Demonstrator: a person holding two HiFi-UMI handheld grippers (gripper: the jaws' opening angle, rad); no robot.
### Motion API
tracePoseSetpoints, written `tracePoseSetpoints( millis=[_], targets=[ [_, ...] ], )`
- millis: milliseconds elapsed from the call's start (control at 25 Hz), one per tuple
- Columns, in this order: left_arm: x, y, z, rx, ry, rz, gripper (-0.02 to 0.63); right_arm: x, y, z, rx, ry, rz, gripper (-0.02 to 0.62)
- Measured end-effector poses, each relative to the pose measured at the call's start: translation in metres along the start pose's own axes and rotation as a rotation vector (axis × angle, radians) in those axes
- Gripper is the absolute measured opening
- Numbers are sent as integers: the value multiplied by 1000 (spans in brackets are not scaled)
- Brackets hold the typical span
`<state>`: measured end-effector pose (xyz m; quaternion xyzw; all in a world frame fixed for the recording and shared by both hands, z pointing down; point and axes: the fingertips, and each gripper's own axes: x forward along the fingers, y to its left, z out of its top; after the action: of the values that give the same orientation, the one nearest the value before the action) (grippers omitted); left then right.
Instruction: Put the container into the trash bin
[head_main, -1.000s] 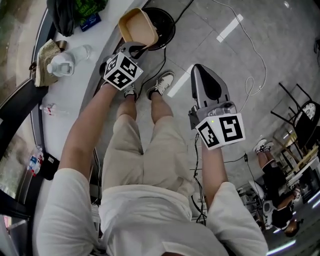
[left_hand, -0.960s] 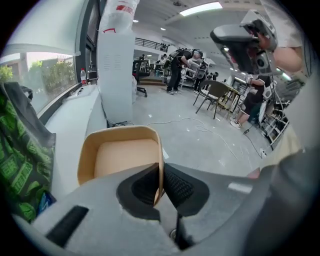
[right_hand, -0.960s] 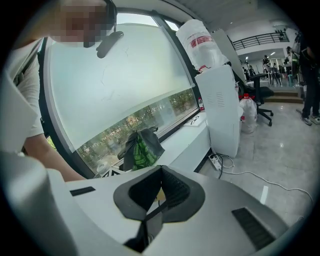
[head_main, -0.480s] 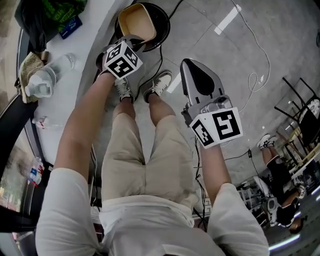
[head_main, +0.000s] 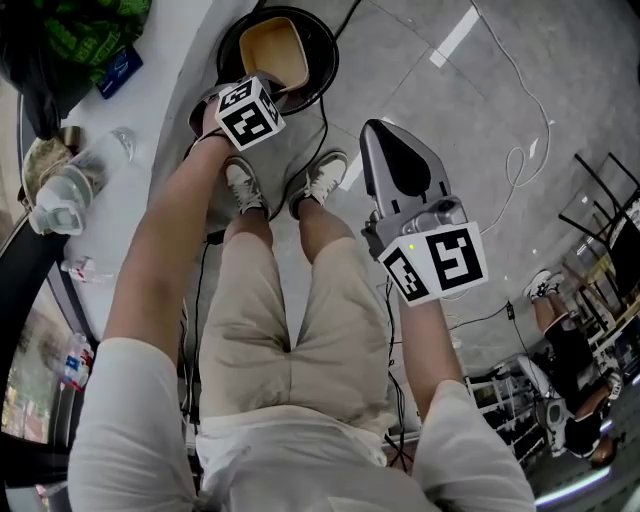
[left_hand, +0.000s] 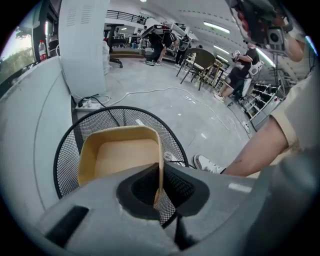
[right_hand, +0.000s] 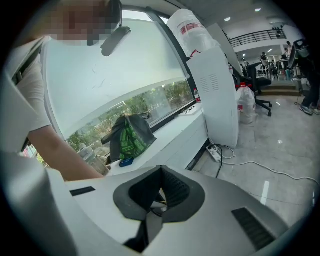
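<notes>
A tan, open-topped container (head_main: 270, 48) hangs over the mouth of a black wire-mesh trash bin (head_main: 325, 45) on the floor. My left gripper (head_main: 281, 93) is shut on the container's near wall. In the left gripper view that thin wall (left_hand: 159, 170) stands pinched between the dark pads, with the container (left_hand: 117, 155) tilted inside the bin's rim (left_hand: 64, 145). My right gripper (head_main: 388, 135) hovers over the grey floor to the right of the bin. Its jaws (right_hand: 159, 172) are shut with nothing between them.
A white counter (head_main: 160, 110) runs along the left, bearing a clear water bottle (head_main: 70, 185), a green-and-black bag (head_main: 85, 25) and a small blue item (head_main: 117, 72). The person's shoes (head_main: 245, 185) stand just before the bin. Cables and a power strip (left_hand: 89, 103) lie on the floor.
The left gripper has gone down with the container, which now sits lower over the bin's mouth. The right gripper has sunk a little and stays shut.
</notes>
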<state>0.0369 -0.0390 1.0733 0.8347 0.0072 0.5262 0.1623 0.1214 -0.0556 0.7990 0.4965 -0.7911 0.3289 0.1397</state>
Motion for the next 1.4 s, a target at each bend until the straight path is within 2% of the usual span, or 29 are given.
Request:
tracePoseSetpoints(
  millis=[200,400,640,1160,1280,1400],
  targets=[
    [18,10,-6,26,60,-38,23,7,-13,-6,0,-21,-22,2],
    [34,14,-14,128,141,-68,23,15,-24,-12,7,-40,-41,2],
    [52,24,-23,101,194,-113,23,26,-35,-15,2,-60,-51,2],
    [81,34,-37,154,284,-165,24,31,-60,-31,5,-67,-91,2],
    [81,38,-38,132,290,-161,25,32,-64,-28,-1,-69,-94,2],
    [79,42,-34,87,261,-146,32,32,-59,-19,-18,-84,-80,2]
  ],
)
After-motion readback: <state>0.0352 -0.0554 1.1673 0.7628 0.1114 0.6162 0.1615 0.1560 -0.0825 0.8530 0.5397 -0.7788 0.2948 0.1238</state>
